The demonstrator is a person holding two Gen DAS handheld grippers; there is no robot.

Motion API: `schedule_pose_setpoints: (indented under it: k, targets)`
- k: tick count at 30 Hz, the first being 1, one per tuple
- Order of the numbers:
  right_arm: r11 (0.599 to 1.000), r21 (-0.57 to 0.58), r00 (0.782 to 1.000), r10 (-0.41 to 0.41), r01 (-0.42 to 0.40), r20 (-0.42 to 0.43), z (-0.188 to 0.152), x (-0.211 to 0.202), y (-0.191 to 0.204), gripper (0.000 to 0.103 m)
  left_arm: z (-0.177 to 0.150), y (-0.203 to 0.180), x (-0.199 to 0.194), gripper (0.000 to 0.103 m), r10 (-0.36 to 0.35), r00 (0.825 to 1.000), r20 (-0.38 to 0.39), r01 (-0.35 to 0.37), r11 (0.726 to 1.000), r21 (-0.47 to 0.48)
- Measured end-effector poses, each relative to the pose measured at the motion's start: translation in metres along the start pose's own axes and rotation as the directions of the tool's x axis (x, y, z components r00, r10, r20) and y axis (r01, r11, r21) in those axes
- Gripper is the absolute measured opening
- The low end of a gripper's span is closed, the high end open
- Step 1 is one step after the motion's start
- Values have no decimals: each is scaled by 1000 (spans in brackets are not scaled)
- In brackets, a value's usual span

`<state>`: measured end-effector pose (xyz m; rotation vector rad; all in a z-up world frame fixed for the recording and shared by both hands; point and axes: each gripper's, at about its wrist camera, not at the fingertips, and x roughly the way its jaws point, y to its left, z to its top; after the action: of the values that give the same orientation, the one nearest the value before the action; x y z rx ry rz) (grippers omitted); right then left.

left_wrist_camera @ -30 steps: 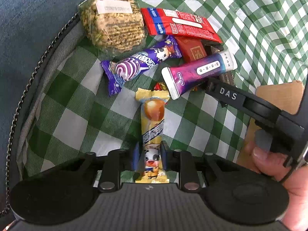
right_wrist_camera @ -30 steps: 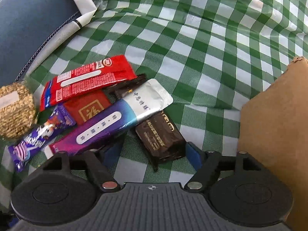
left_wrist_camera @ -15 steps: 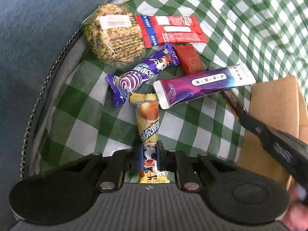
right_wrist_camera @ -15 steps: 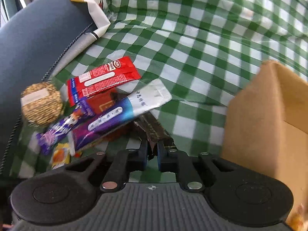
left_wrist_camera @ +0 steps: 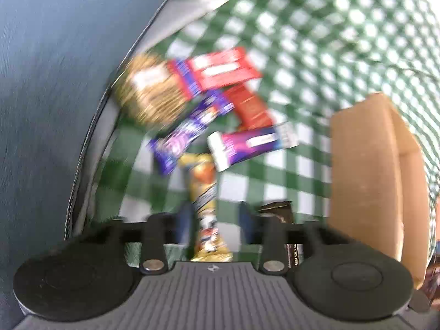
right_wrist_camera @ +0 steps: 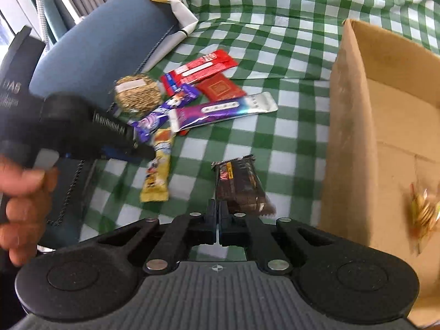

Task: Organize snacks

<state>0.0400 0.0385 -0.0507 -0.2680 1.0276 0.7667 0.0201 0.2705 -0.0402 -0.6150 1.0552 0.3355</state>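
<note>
Checked cloth (right_wrist_camera: 288,41) covers the worktop, bare from 12 to 1 o'clock and in the lane between the snack pile and the cardboard box (right_wrist_camera: 352,137), whose near wall stands at 3 o'clock. A blue seat edge bounds it at 10 o'clock.

Print on the red wrapper (right_wrist_camera: 200,67) and the purple-silver sachet (right_wrist_camera: 220,110) is too small to read. Lettering on the left claw (right_wrist_camera: 143,151) body is blurred.

The right claw (right_wrist_camera: 218,211) is clenched on the near edge of the dark chocolate bar (right_wrist_camera: 239,184), at 6 o'clock just left of the box. A second ago it stood wide around that bar in the pile.

The left claw has just been opening. The yellow bar (right_wrist_camera: 158,176) lies released between its jaws at 8 o'clock, where earlier it was clamped.
</note>
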Motion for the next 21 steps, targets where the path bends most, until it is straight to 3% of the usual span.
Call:
schedule_pose_setpoints:
  k: [1,2,3,4,5,6,7,9,10,11,12,17,18,19,20,21]
  targets:
    - [1000,-12,1000,-13,13,12,-3,2,2,9,1,-6,-10,57,0,998,64,-2,1000,30]
    - [999,-21,1000,-23,24,15,-4,5,3,22,0,-12,-24,59,9,988,154,-19,998,61]
    - [999,-34,999,-29,30,21,-6,8,4,29,-1,-18,-41,62,28,965,262,-53,995,90]
    - [998,-55,999,-36,38,29,-9,12,6,44,-3,-22,-59,73,59,926,374,-103,990,99]
    - [996,-76,999,-46,48,26,-10,16,8,55,-6,-23,-77,80,121,864,488,-180,981,76]
    - [993,-99,998,-59,60,19,-12,22,10,58,-10,-26,-92,82,205,782,588,-276,961,32]
    - [991,-119,998,-65,65,7,-14,28,12,59,-15,-28,-107,84,295,680,672,-378,926,-23]
    - [986,-151,997,-70,66,-25,-20,39,15,60,-19,-29,-123,88,457,493,740,-547,824,-145]
    - [985,-155,996,-80,73,-37,-22,44,16,62,-19,-27,-127,90,534,413,737,-609,764,-212]
    - [985,-156,995,-86,78,-46,-25,49,15,64,-16,-22,-131,93,597,355,720,-643,715,-275]
    - [983,-160,995,-95,87,-41,-26,51,15,67,-13,-13,-135,94,645,322,693,-652,682,-332]
    - [983,-152,992,-110,99,-66,-25,61,11,70,8,32,-146,94,792,257,554,-669,560,-489]
    - [983,-155,991,-113,101,-67,-25,63,11,70,11,39,-146,94,800,263,539,-666,555,-498]
    - [983,-156,992,-112,100,-66,-26,64,12,70,15,44,-144,94,796,294,529,-655,570,-496]
    - [983,-156,992,-110,99,-65,-26,64,12,70,18,45,-145,94,779,320,539,-632,600,-490]
    - [983,-154,992,-108,97,-65,-26,65,12,70,16,42,-149,94,739,333,586,-589,648,-483]
